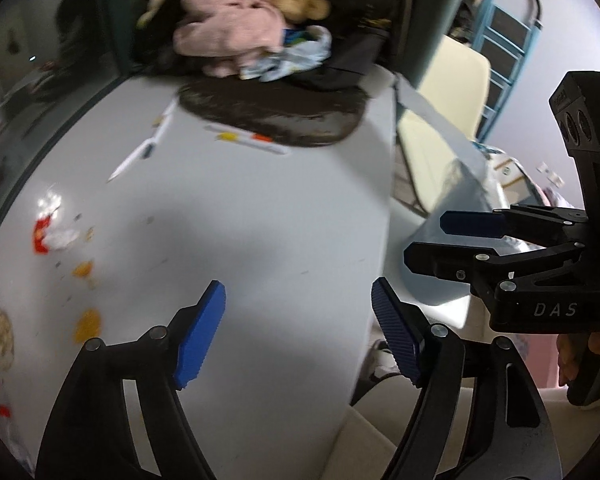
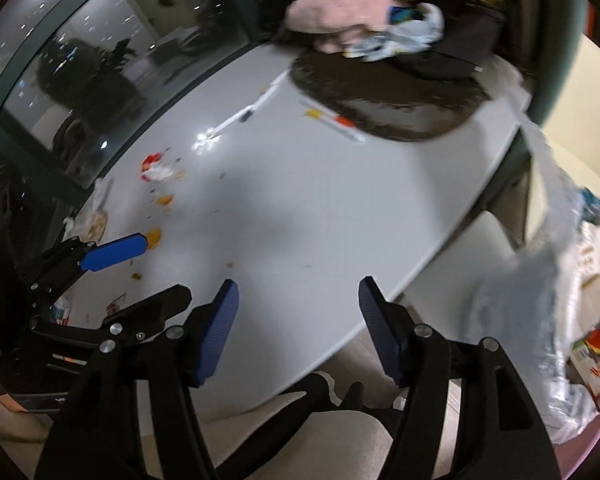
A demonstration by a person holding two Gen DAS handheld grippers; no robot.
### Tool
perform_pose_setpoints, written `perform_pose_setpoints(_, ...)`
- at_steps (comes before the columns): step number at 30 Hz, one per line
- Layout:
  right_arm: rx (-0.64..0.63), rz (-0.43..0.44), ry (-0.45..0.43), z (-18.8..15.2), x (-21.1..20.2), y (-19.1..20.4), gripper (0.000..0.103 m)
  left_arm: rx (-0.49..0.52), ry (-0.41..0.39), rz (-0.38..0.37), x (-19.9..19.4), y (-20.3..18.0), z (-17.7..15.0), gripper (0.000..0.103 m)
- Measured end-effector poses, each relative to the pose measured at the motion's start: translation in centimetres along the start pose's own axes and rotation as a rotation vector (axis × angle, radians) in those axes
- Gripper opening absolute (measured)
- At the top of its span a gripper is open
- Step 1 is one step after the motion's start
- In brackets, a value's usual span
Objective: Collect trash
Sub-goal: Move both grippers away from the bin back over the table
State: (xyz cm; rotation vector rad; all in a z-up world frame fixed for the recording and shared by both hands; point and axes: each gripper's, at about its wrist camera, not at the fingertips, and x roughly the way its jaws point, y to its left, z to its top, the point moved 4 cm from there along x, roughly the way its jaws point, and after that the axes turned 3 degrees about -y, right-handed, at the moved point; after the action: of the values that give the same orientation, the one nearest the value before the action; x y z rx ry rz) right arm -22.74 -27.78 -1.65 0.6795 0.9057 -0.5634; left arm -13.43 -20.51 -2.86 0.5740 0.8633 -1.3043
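Right wrist: clear plastic bag (image 2: 556,320) holds red-printed carton (image 2: 594,364).

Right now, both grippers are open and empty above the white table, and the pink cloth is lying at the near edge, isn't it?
Not quite: the pink cloth lies at the far end of the white table, as the left wrist view shows. The left gripper and right gripper are open and empty.

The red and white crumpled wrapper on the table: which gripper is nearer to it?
Left. The left gripper hangs over the crumb-strewn side of the table, short of the red and white wrapper. The right gripper is above the table's near edge, farther from it.
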Motion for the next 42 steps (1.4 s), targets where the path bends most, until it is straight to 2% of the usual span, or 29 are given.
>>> perform_pose_setpoints(10,-0.163,0.061,0.056,0.5,2.8,7.4,0.06,-0.151,0.006,0.098,-2.4,5.9,-3.7,0.078)
perform_pose_setpoints(19,-0.305,0.116,0.132,1.0,5.5,10.9,0.06,-0.322,0.032,0.182,-2.6,8.9,-6.5,0.078)
perform_pose_setpoints(28,-0.475,0.221,0.182,3.9,8.2,13.6,0.06,-0.503,0.03,0.324,-3.0,12.1,-6.5,0.078)
perform_pose_setpoints(34,-0.624,0.289,0.181,6.2,9.4,16.1,0.06,-0.677,0.017,0.448,-3.9,14.4,-6.6,0.078)
perform_pose_setpoints(38,-0.706,0.349,0.192,6.3,10.2,17.9,0.06,-0.749,-0.001,0.534,-4.8,15.4,-7.0,0.078)
perform_pose_setpoints(42,-0.749,0.387,0.217,6.0,11.0,19.3,0.06,-0.827,0.003,0.574,-5.6,16.1,-8.3,0.078)
